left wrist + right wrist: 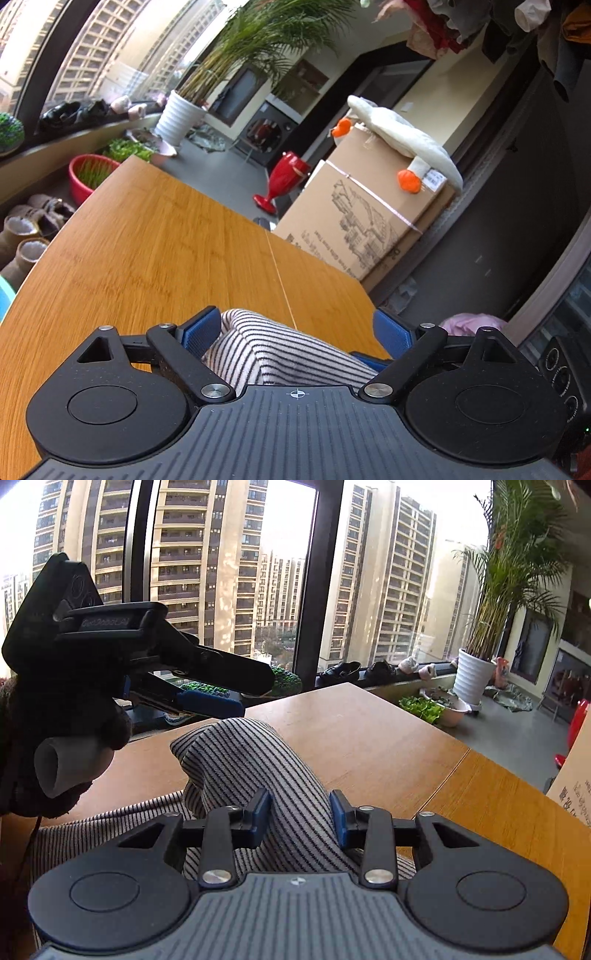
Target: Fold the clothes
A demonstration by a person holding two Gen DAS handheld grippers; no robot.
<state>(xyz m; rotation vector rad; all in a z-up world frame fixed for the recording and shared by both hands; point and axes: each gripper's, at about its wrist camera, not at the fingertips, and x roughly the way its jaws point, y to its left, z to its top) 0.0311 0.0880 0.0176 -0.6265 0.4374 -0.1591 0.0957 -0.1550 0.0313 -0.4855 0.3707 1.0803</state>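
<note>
Left wrist view: the left gripper (299,332) stands with its blue pads wide apart over a wooden table (155,240). A hump of striped garment (280,350) rises between them at 6 o'clock, brushing the pad on the picture's left and clear of the other — open, nothing clamped. A cardboard box (365,218) with a plush goose (402,140) on top sits off the table at 2 o'clock.

Right wrist view: the right gripper (300,819) has a raised fold of the same striped garment (251,764) between its pads, which press the cloth on both sides — by the look of it, a pinch. The fold's long axis runs from the pads up toward 11 o'clock, where its peak lies just beneath the left gripper (221,703), held in a gloved hand (55,738) at 9 o'clock. More cloth spreads flat on the table (369,738) toward 8 o'clock.

Judged from this, the right gripper is the nearer to the fold's base, the left to its tip.
</note>
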